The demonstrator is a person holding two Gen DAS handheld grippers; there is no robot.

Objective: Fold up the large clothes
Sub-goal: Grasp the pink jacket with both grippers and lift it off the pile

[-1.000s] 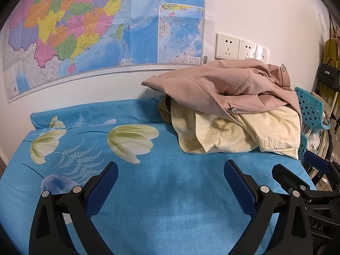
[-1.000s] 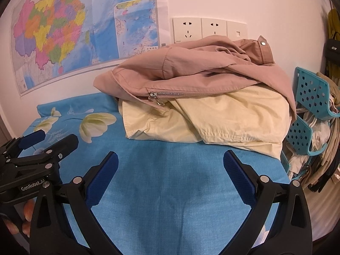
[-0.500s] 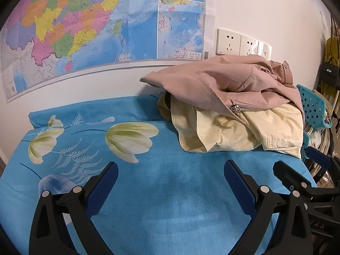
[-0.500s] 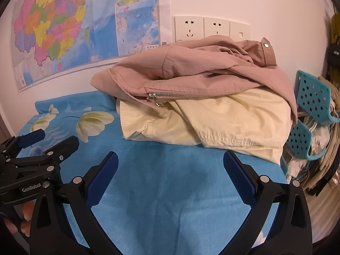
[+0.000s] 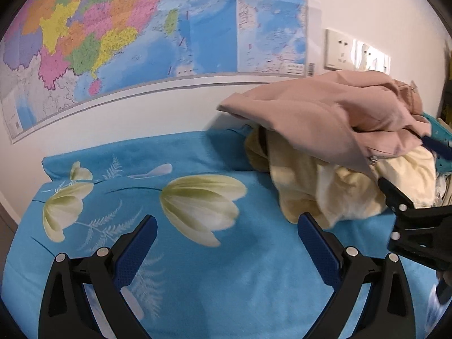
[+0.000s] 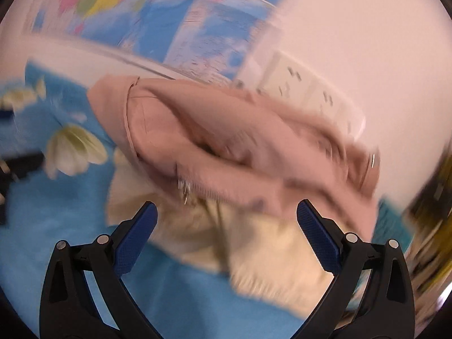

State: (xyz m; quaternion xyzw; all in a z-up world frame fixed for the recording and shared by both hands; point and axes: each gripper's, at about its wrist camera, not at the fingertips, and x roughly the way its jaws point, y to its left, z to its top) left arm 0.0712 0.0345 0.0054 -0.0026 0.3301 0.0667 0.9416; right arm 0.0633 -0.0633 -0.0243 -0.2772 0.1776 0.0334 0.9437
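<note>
A dusty-pink zip jacket (image 5: 325, 113) lies crumpled on top of a pale yellow garment (image 5: 325, 186) at the back right of the blue flowered sheet (image 5: 197, 282). My left gripper (image 5: 226, 243) stands open over bare sheet, well short of the pile. My right gripper (image 6: 226, 226) is open too, its fingertips just in front of the pink jacket (image 6: 226, 141) and over the yellow garment (image 6: 254, 240); this view is motion-blurred and tilted. The right gripper's black body (image 5: 418, 226) shows at the right edge of the left wrist view, beside the pile.
A large coloured map (image 5: 141, 34) and white wall sockets (image 5: 356, 53) hang on the wall behind the bed. A teal perforated basket (image 5: 440, 141) sits right of the pile. Open sheet spreads to the left and front.
The right gripper has swung forward and tilted, closing in on the clothes pile; its view is now blurred. The left gripper has edged closer and turned left. Both stay open.
</note>
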